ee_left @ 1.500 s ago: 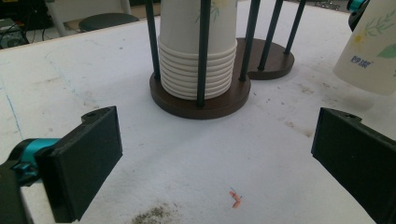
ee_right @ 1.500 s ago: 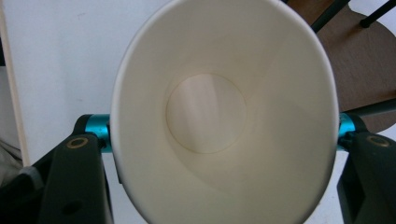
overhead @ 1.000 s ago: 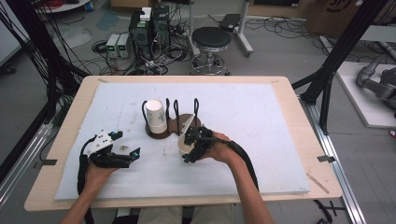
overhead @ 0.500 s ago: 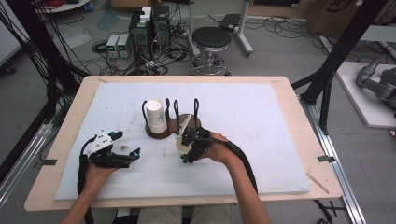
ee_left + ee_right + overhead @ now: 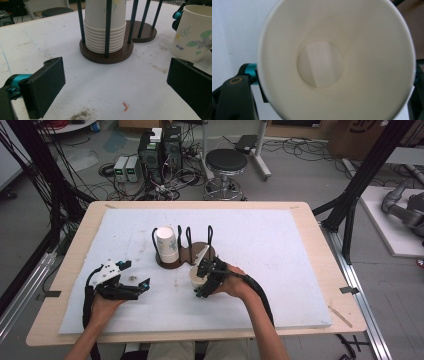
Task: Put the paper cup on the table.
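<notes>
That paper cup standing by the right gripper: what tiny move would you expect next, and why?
Probably the right gripper lifts back off the paper cup. The cup stands upright on the white mat beside the cup holder, and the jaws, which have just been opening, sit either side of its rim, seemingly letting go.

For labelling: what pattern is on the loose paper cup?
Green leaf sprigs on cream paper cup; clearest in left gripper view.

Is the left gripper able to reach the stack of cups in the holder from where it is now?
Probably yes. The left gripper is open and faces the stack of cups across bare table. The holder's posts stand around it, so gripping looks awkward.
</notes>
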